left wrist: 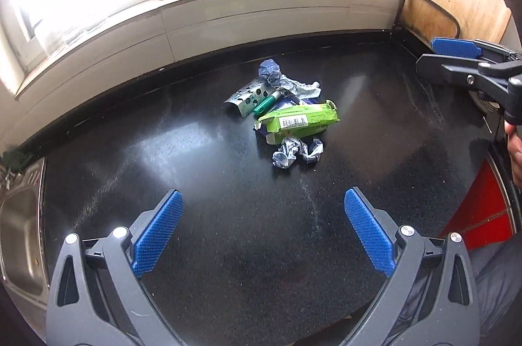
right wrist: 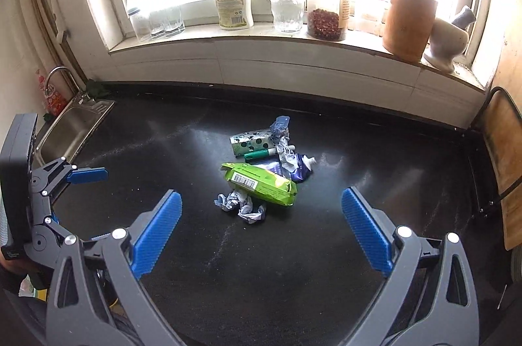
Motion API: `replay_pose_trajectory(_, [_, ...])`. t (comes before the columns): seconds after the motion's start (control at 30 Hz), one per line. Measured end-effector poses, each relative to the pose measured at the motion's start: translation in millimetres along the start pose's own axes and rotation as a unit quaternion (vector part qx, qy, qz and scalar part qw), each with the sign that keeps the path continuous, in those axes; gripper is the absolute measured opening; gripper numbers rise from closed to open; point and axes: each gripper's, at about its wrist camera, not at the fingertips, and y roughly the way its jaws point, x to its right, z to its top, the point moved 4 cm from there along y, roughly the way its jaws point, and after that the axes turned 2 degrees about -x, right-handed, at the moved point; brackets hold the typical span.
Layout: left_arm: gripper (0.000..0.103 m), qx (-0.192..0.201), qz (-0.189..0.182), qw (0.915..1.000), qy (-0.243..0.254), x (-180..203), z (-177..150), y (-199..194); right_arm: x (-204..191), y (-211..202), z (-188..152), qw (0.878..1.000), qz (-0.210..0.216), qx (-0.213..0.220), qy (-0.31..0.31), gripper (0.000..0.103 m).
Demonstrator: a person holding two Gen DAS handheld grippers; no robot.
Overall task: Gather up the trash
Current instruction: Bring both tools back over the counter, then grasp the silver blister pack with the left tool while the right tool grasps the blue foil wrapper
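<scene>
Both your tongs hang spread wide and empty over the black counter (right wrist: 326, 274): the left gripper (left wrist: 262, 231) and the right gripper (right wrist: 261, 230) each point at the trash pile (right wrist: 266, 173), which lies in the middle of the counter, well apart from either tool.

Left to right, here is what could catch you out. The sink (right wrist: 70, 124) sits at the counter's left end; a careless sweep could send light scraps sliding that way. In the pile itself, things overlap. The green packet (right wrist: 261, 184) lies partly over the paper wad (right wrist: 241, 204) and the blue tube (right wrist: 298, 169), so pinching one could drag or scatter its neighbours. The green marker (right wrist: 261, 154) is round and would likely roll if nudged. Crumpled paper gives under the pads and may slip free. With both tongs aimed at the same heap, they could also knock each other. No bin shows in either view, so I cannot tell where the drop goes.

The count, as far as I can tell: one dotted carton (right wrist: 249, 141), one green marker, one green packet, one blue tube and at least three paper or foil wads. More may be hidden beneath.
</scene>
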Motion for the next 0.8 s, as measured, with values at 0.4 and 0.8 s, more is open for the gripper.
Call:
replay_pose_trajectory(0.4, [0.096, -0.031, 0.004, 0.9971, 0.069, -32, 64, 79, 23, 77, 25, 0.998, 0.020, -0.055, -0.029, 0.080])
replay_pose_trajectory(0.8, [0.096, -0.095, -0.064, 0.9825, 0.147, -63, 124, 211, 43, 203, 49, 0.986, 0.042, -0.151, -0.053, 0.064])
